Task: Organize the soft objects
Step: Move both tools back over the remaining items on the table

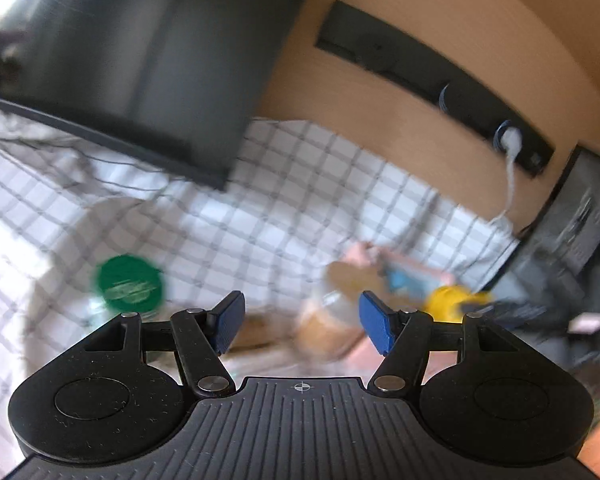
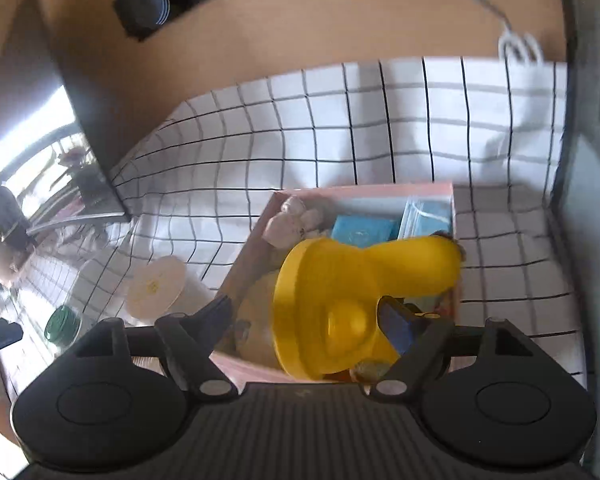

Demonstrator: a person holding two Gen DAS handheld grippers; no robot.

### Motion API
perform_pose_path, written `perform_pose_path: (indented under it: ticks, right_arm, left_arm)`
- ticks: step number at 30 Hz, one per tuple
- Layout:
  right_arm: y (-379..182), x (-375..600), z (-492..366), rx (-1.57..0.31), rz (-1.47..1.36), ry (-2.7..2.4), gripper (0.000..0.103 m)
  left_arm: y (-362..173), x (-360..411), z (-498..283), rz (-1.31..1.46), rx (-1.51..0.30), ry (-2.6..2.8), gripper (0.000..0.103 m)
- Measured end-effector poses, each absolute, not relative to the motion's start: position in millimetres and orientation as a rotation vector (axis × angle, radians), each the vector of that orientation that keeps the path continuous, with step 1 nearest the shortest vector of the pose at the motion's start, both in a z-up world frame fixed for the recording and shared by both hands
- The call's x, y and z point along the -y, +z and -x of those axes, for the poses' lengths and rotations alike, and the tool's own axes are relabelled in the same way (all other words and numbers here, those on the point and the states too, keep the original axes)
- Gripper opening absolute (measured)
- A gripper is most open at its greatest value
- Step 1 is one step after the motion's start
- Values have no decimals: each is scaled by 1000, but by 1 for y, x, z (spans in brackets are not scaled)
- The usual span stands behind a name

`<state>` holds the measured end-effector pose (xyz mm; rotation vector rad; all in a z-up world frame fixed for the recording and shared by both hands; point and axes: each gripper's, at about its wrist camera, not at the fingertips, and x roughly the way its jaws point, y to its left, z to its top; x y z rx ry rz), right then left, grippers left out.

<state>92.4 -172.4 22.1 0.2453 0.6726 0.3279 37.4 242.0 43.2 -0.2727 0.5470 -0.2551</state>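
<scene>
Right hand-held gripper (image 2: 304, 320) grasps a yellow soft toy (image 2: 340, 300) above the pink box (image 2: 380, 191).

Left hand-held gripper (image 1: 300, 320) hangs released, nothing between its blue pads (image 1: 230, 320), over the checked cloth (image 1: 280, 184) on the table. In the box lie blue packets (image 2: 362, 230) and a pale plush (image 2: 288, 224). A white-lidded jar (image 2: 158, 286) stands just beside the box, a green-lidded jar (image 1: 129, 282) farther off.

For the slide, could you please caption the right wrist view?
Right tool holds a yellow toy above a pink box on a checked cloth.
</scene>
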Motion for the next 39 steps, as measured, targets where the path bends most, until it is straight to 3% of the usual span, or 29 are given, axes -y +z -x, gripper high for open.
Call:
perform_pose_path:
  ticks: [10,13,16,17,18,19,20,24,26,31,35,37,39]
  right_arm:
    - [28,120,-50,-595,-76,295,81]
    - [38,134,-75,-509,-43,141,83]
    - [28,158,-137,-629,-89,40,83]
    - [21,164,-156,-712,-109,34,77]
    - [16,169,-168,-775,-129,33,54]
    - [14,173,-175,-810,-157,54,45]
    - [17,175,-176,-809,-166,67,44]
    - [54,173,-161,-729,-134,108,21]
    - [63,171,-161,-728,-150,136,16]
    - [24,162,-179,-814,-171,151,17]
    - [45,157,-168,-784,-121,203,18]
    - [68,150,-157,-747,-72,240,29]
    - [105,141,-144,-668,-36,292,66]
  left_arm:
    - [-18,-277,-22,330,-701,-186,68]
    - [-16,-278,-22,325,-704,-192,68]
    - [-18,-276,-20,327,-715,-183,68]
    - [-19,-276,-19,325,-721,-186,68]
    - [-19,-275,-17,320,-725,-188,68]
    - [-19,-275,-14,311,-729,-192,68]
    - [-18,-275,-13,308,-730,-194,68]
    - [-15,-284,-4,345,-708,-181,68]
    - [-14,-288,-3,365,-701,-171,68]
    - [-18,-286,-5,368,-732,-170,68]
    - [-17,-282,-6,344,-743,-178,68]
    - [-11,-280,-11,331,-737,-191,68]
    - [1,-277,-18,296,-713,-208,68]
